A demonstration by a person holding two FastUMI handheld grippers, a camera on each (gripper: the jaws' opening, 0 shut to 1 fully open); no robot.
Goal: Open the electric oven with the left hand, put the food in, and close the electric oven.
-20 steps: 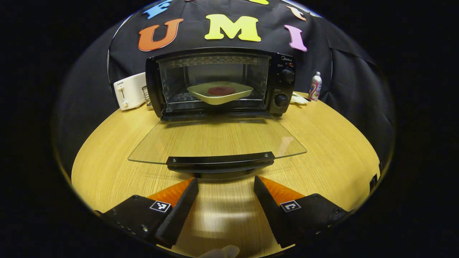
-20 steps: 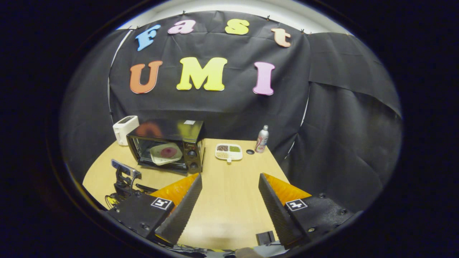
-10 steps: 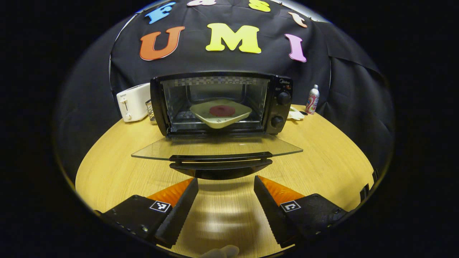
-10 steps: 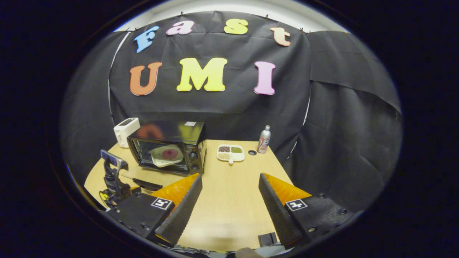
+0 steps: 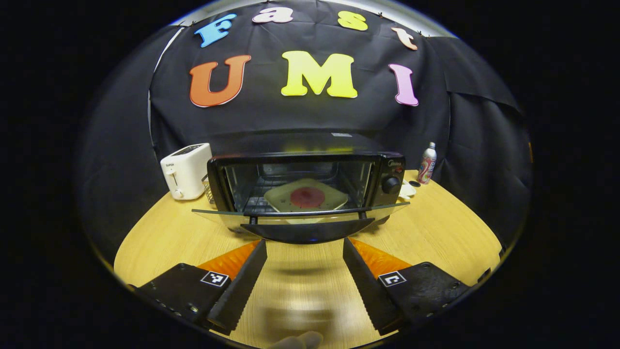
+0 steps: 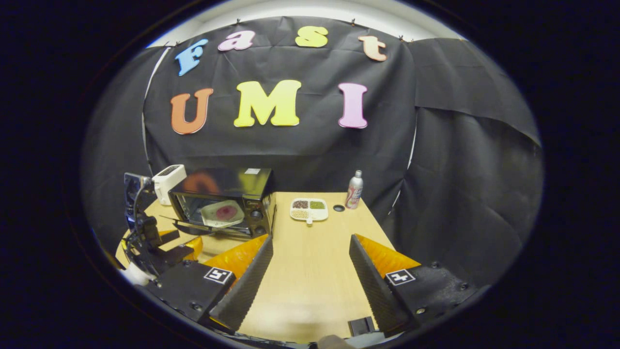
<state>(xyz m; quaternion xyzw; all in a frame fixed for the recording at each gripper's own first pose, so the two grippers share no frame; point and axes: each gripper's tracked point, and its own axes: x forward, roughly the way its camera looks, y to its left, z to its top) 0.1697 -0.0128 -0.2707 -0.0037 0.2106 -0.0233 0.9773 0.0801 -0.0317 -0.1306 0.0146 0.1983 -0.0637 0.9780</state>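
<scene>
Jaws of the left gripper [image 5: 304, 264] stand spread and empty, just below the door handle [image 5: 308, 230], whose long axis runs crosswise to them. The oven door [image 5: 300, 216] is part-raised, the plate of food [image 5: 306, 197] inside. The right gripper [image 6: 311, 261], released too, is well apart from the oven [image 6: 224, 201].

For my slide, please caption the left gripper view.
Open left claw faces black electric oven, glass door half-raised, beige plate inside.

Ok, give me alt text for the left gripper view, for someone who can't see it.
A black electric oven sits on a wooden table with its glass door partly open and a plate of food inside. The left claw is open just in front of the door handle. A white toaster stands left of the oven, a bottle to the right.
</scene>
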